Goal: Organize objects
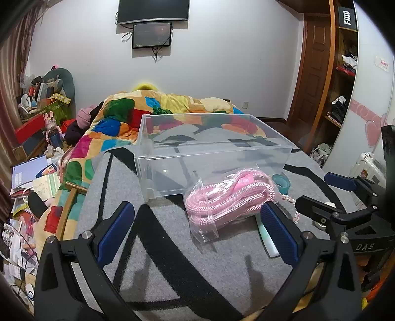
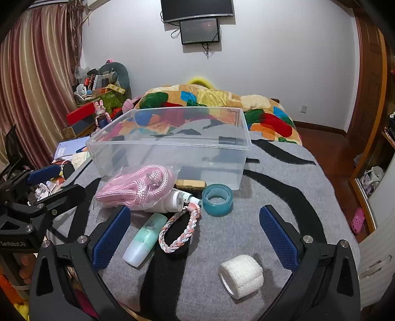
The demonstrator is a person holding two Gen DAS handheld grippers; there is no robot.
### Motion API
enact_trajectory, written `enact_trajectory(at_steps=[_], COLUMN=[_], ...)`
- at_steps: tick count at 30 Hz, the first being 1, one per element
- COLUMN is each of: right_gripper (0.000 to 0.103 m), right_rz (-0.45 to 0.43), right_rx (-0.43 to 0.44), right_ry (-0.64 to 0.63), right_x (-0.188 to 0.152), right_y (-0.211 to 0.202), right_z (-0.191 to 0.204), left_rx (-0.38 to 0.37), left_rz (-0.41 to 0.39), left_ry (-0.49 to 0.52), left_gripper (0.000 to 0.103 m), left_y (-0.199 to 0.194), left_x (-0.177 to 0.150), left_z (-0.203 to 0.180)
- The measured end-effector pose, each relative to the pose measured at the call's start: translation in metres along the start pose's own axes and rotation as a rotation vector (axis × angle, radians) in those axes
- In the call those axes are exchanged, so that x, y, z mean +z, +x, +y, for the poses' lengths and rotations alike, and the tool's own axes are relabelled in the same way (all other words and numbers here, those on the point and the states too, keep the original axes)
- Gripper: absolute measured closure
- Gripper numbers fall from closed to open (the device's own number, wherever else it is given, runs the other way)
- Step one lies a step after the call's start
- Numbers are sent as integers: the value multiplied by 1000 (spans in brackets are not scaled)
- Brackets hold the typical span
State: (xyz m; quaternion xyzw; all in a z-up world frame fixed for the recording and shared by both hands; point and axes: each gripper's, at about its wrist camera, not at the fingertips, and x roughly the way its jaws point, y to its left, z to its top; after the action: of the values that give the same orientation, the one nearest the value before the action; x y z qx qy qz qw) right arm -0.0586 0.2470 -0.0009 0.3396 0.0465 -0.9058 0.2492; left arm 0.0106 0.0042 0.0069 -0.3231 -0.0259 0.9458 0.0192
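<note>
Left gripper (image 1: 197,229): jaws spread wide, nothing between them, hovering over the grey-and-black rug (image 1: 172,259). Right gripper (image 2: 195,234): jaws likewise spread, holding nothing.

Between the right jaws, on the rug: one mint-green tube (image 2: 144,239) lying flat; one braided pink-and-white cord loop (image 2: 180,229) just beside it, resting on a black patch; one white bandage roll (image 2: 240,276) on its side, nearer the camera.

Just past the fingertips: one teal tape roll (image 2: 217,199); one white bottle (image 2: 172,201) lying down, partly under one clear bag of pink rope (image 2: 138,189). One tan block (image 2: 190,184) between bag and bin, mostly hidden.

Farther out: one clear plastic bin (image 2: 172,148), open-topped, upright, nothing seen inside; the bagged rope touches or nearly touches its near wall, cannot tell which.

In the left wrist view, bag of rope sits just ahead of the right-hand blue pad, blocking most of the small items behind.

Beyond: multicoloured quilt (image 1: 123,116), two wall screens (image 1: 153,11), cluttered pile at left.
</note>
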Motion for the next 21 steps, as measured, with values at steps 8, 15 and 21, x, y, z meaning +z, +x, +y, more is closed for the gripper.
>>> enact_trajectory(at_steps=[8, 15, 21], right_gripper=[0, 0, 0], right_rz=[-1, 0, 1], right_rx=[3, 5, 5], right_ry=[-1, -2, -2], right_x=[-1, -1, -1], right_y=[0, 1, 0], right_z=[0, 1, 1], left_rx=[-8, -13, -15], left_rz=[11, 19, 20], left_ry=[-18, -27, -33], left_gripper=[0, 0, 0], left_y=[2, 4, 3], left_x=[2, 1, 1], left_z=[3, 6, 7])
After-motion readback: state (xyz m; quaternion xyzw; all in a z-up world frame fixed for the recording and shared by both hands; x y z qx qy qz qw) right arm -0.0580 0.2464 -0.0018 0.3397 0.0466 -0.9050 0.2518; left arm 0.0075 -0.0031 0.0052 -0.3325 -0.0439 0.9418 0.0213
